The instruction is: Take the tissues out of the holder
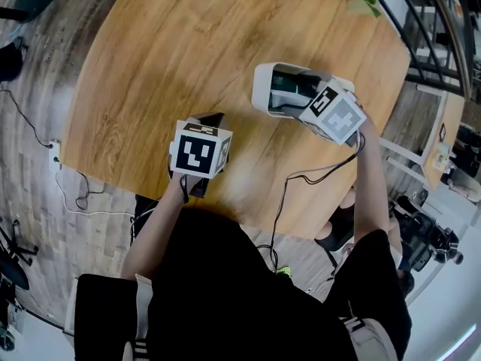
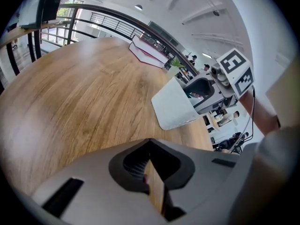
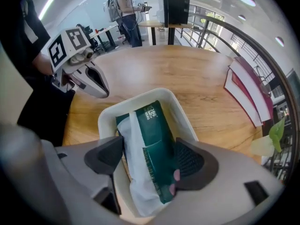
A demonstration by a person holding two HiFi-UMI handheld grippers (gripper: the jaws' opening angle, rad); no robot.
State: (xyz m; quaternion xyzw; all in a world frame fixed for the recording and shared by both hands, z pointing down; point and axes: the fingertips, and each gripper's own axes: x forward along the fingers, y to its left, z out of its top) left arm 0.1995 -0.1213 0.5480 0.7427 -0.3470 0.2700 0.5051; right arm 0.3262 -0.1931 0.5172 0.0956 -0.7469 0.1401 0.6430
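Note:
A white tissue holder [image 1: 261, 89] stands on the round wooden table [image 1: 165, 43], right of centre. In it lies a dark green tissue pack [image 3: 152, 139] with white tissue [image 3: 136, 172] showing along its left side. My right gripper [image 3: 149, 161] reaches into the holder [image 3: 107, 117], its pads against both long sides of the pack, shut on it. In the head view that gripper [image 1: 291, 95] hides most of the pack. My left gripper [image 1: 213, 117] hovers near the table's front edge, shut and empty, left of the holder [image 2: 176, 107]; its jaws [image 2: 152, 182] hold nothing.
Red and white books [image 3: 248, 95] lie at the table's far side beside a green leaf [image 3: 274, 132]. A black railing [image 1: 421, 21] runs past the table's right. Cables [image 1: 75, 194] trail on the floor at the left. Bare tabletop spreads left of the holder.

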